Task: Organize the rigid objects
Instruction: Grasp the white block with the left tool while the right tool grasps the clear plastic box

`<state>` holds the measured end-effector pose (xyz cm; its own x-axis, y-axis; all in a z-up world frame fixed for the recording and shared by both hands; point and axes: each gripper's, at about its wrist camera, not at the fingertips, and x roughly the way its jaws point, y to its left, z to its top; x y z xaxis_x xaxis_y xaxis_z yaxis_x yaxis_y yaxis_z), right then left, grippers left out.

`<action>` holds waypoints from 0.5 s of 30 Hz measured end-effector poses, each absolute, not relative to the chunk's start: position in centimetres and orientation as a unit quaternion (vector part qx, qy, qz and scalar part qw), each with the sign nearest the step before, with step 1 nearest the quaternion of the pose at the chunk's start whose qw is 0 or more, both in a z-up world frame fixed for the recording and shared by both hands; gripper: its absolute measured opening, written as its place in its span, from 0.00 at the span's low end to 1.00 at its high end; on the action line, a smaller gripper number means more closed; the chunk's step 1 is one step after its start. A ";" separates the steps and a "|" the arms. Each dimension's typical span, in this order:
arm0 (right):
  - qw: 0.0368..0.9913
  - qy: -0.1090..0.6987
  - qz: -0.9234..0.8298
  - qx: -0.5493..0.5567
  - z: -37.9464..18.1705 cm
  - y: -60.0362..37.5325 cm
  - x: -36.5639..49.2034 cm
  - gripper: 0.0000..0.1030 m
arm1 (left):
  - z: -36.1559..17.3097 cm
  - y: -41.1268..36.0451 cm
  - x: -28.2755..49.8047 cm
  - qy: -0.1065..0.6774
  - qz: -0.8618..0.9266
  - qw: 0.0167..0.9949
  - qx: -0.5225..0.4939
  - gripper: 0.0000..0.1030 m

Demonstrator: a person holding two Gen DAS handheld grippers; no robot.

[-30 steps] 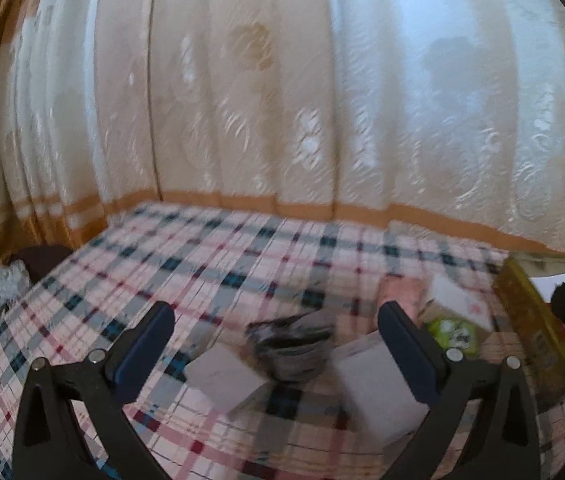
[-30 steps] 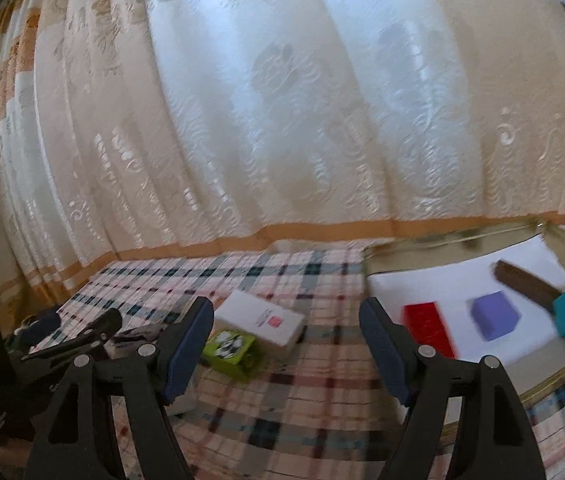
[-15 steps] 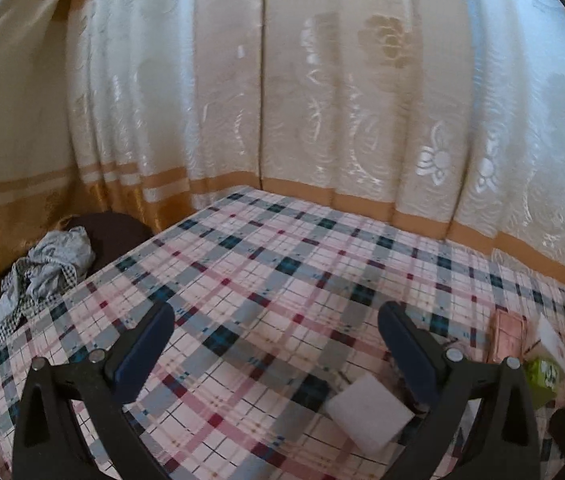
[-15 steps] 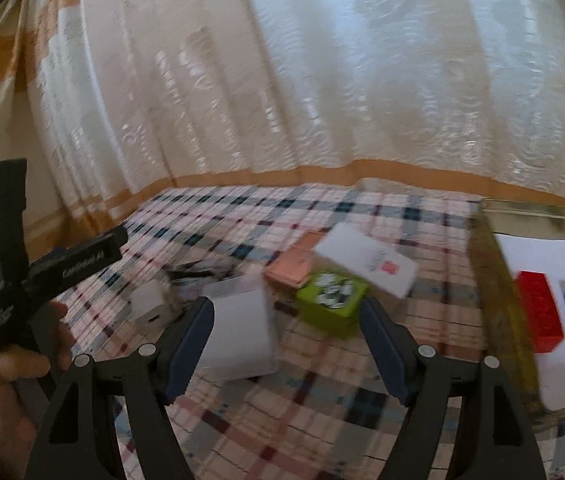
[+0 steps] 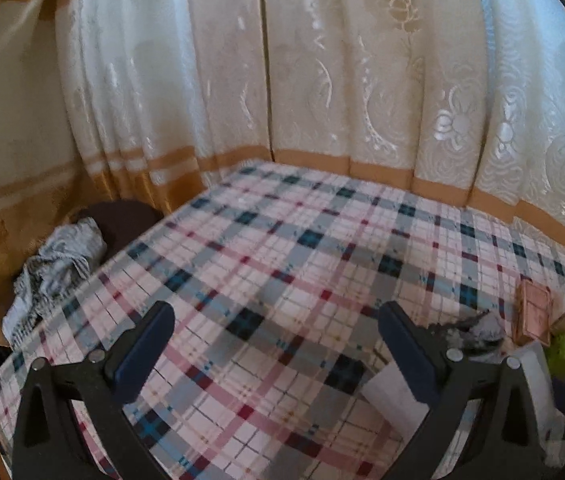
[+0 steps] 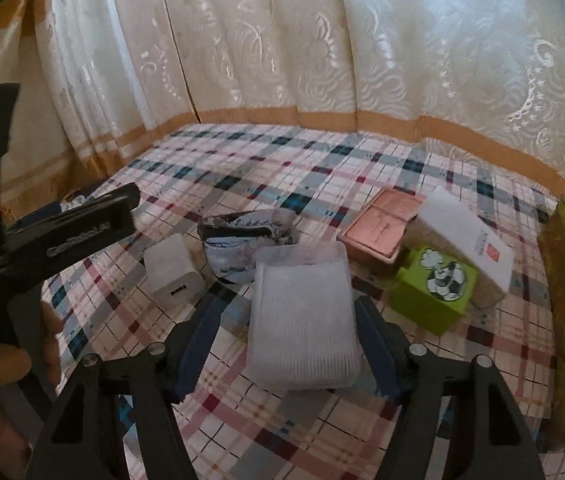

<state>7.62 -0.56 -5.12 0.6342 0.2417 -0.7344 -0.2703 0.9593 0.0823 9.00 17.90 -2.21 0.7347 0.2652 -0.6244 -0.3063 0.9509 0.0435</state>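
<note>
**Right jaws closing around the clear box**

My right gripper (image 6: 286,344) straddles the translucent plastic box (image 6: 302,320) at lower centre of the right wrist view. Its jaws have just been closing with the box between them; I think small gaps remain beside the pads, so nothing is gripped. My left gripper (image 5: 274,348) gapes wide over bare plaid tablecloth (image 5: 282,248). The green box (image 6: 434,288) sits right of centre.
</note>
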 end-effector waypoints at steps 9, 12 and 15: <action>0.897 0.415 0.140 -0.053 -5.5 -0.4 7.5 0.54 | -2.8 15.0 8.7 0.352 0.072 0.932 0.042 1.00; 0.897 0.415 0.145 -0.037 -5.4 -1.3 6.8 0.54 | -3.0 14.5 8.7 0.364 0.036 0.930 0.048 1.00; 0.901 0.409 0.145 -0.016 -5.1 -2.4 5.9 0.53 | -3.1 14.2 8.7 0.370 0.005 0.928 0.039 1.00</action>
<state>5.89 -2.43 -5.12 0.6232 0.2477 -0.7418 -0.2733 0.9577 0.0902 8.68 14.18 -3.10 0.7255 0.0384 -0.6871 0.0189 0.9970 0.0757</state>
